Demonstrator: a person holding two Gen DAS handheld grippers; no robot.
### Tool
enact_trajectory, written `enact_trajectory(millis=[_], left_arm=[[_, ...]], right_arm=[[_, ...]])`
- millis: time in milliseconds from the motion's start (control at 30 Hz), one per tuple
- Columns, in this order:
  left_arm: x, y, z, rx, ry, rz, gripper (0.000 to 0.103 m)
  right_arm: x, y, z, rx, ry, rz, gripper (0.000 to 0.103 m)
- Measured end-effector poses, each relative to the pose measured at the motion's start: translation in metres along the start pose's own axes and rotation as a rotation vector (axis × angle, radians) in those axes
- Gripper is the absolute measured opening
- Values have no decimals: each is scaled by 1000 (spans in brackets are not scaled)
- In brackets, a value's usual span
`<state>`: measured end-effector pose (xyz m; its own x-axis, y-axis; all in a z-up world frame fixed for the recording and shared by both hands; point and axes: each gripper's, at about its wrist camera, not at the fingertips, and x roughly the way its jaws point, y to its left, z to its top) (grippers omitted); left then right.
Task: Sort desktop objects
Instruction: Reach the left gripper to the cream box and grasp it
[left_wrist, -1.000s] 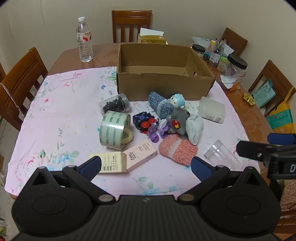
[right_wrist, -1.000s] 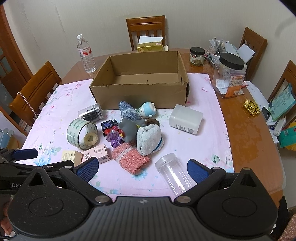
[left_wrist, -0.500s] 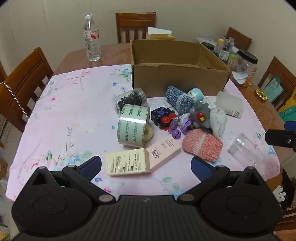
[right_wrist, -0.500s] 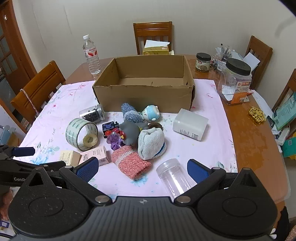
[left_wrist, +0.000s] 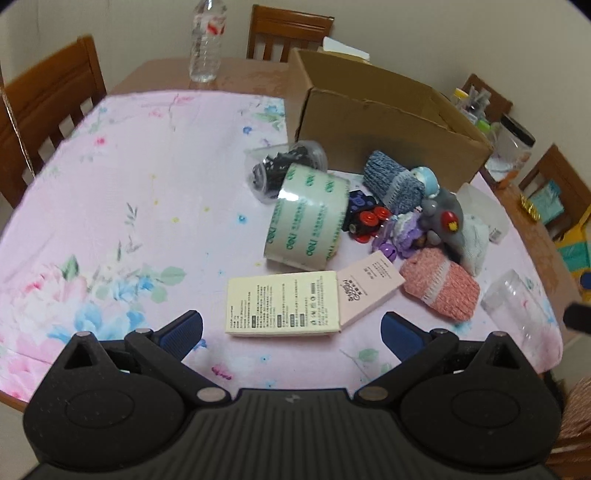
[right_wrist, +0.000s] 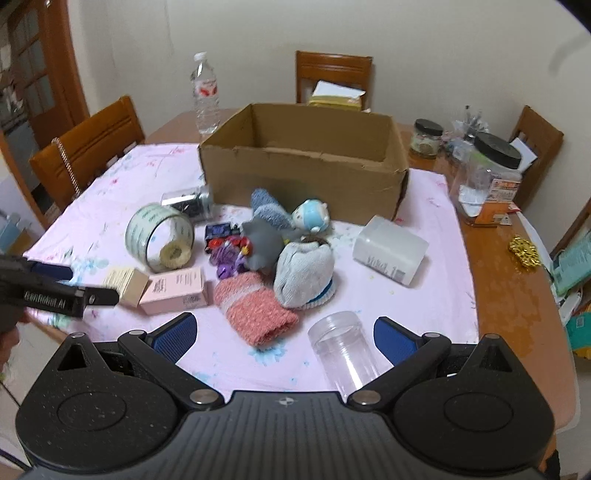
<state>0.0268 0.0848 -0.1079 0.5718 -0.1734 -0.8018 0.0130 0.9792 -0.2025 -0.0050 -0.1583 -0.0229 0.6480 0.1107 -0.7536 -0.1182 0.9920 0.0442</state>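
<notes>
progress: barely begun by the look of it; nothing seen inside the cardboard box (right_wrist: 306, 162), though its floor is only partly in view
left tool (left_wrist: 291, 328): spread wide, holding nothing, low over the near desk edge, aimed at the cream box (left_wrist: 282, 302)
right tool (right_wrist: 282, 330): spread wide, empty, hanging over the clear jar (right_wrist: 341, 349) and pink sock (right_wrist: 253, 308)
cream box: flat on the pink cloth (left_wrist: 110, 206), touching the pink box (left_wrist: 365, 288)
tape roll (left_wrist: 306, 221): on its side just beyond the two boxes, leaning against the jar of dark bits (left_wrist: 284, 170)
pile: blue sock (right_wrist: 269, 208), grey toy (right_wrist: 262, 245), white sock (right_wrist: 306, 273), small purple and red toys, all heaped together in front of the cardboard box
white bottle (right_wrist: 389, 249): lying right of the pile, apart from it
left to do: everything, all loose items on the cloth
likely first pick: cream box for the left tool, clear jar for the right
</notes>
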Motion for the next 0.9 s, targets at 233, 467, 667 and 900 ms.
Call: enact_trajectory(millis=[233,467,667,900], left_arm=[[20,17,4,-43,11,-43,99],[39,28,5,-93,47,-75,94],[45,25,8,-79,50,-106,79],[38,20,15,-33,43,-104,79]], right_arm=[[11,6,-4,15,52,49,103],[23,10,-10,-11,103,10,103],[30,3,-12,-29,129,-20,103],[41,-7,-7,-91,142,-40,103]])
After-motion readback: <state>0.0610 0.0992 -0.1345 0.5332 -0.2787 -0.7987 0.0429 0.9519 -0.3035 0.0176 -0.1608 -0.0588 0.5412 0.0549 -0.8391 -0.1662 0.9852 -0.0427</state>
